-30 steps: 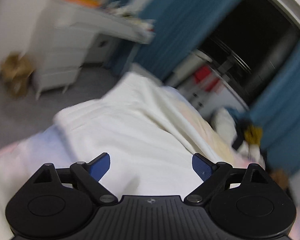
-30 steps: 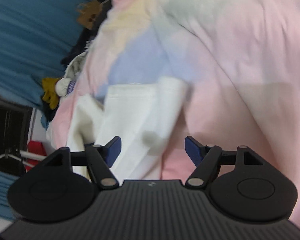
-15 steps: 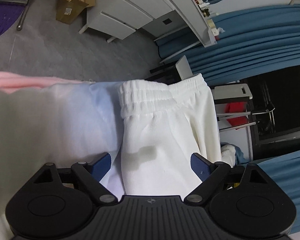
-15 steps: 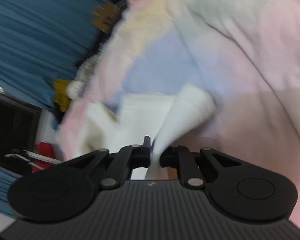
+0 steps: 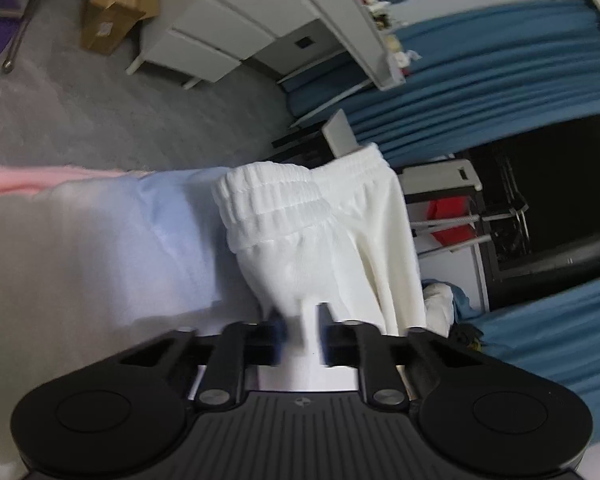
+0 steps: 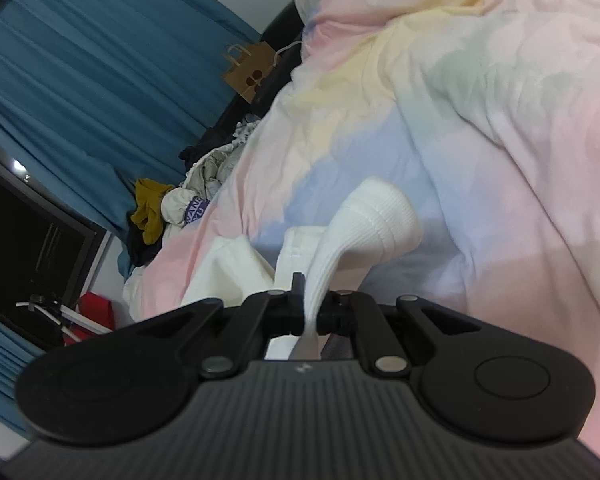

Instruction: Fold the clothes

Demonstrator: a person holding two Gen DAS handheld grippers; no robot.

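Observation:
White sweatpants [image 5: 324, 236] with an elastic waistband lie on a pastel bed cover [image 5: 100, 248]. My left gripper [image 5: 303, 338] is shut on the white fabric below the waistband, which bunches between the jaws. In the right wrist view my right gripper [image 6: 311, 316] is shut on the ribbed leg cuff of the sweatpants [image 6: 376, 220], which is lifted off the pastel cover [image 6: 480, 120]. The rest of the pants [image 6: 236, 268] lies to the left behind it.
White drawers [image 5: 220, 28] and a cardboard box [image 5: 112, 12] stand on the grey floor beyond the bed edge. Blue curtains [image 5: 500, 64] and a dark window are to the right. A pile of clothes [image 6: 172, 208] and a paper bag [image 6: 248, 68] lie beside the bed.
Both grippers went from open to shut: the right one closed on the leg cuff and lifted it, then the left one closed on the fabric below the waistband.

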